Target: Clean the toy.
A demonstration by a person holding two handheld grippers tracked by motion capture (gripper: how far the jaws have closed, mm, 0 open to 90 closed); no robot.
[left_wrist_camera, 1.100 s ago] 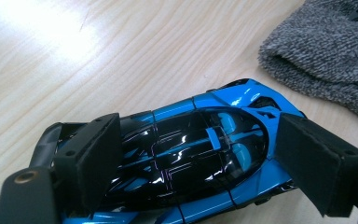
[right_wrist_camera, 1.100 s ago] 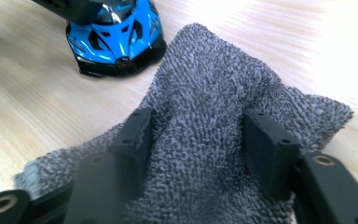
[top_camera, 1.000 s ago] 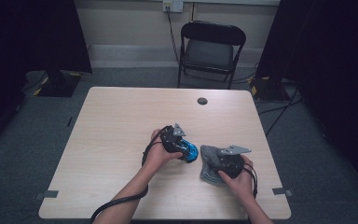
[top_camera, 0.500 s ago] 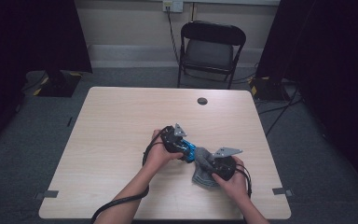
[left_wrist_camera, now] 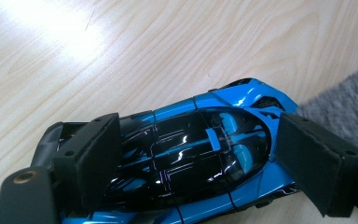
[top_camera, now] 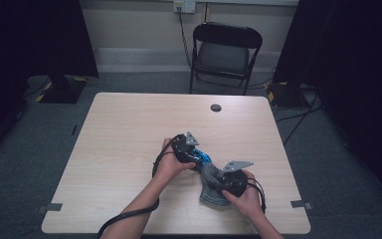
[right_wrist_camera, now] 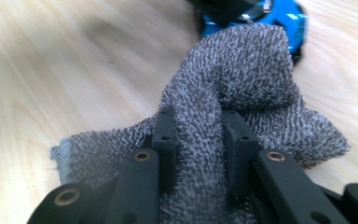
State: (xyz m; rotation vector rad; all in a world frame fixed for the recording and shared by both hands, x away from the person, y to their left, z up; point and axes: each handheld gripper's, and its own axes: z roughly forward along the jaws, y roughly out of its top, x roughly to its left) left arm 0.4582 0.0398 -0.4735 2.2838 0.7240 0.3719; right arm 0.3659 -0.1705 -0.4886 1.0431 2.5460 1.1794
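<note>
Grey terry cloth (right_wrist_camera: 242,88) is pinched in the right gripper (right_wrist_camera: 199,140), whose jaws have just been closing on a raised fold. Blue toy car (left_wrist_camera: 200,149) sits on the wood table (top_camera: 129,134), clamped across its width by the left gripper (left_wrist_camera: 214,163). Car lies just ahead of the cloth, nose twd it, so right hand is nearer for wiping, prob along the car's long axis

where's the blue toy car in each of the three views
High view: the blue toy car lies just right of table centre, between the left gripper and the grey cloth.
Left gripper view: the car sits low in the middle, between the pads.
Right gripper view: its blue end peeks out at the top, behind the cloth.
Shared landmark: the grey cloth.
</note>
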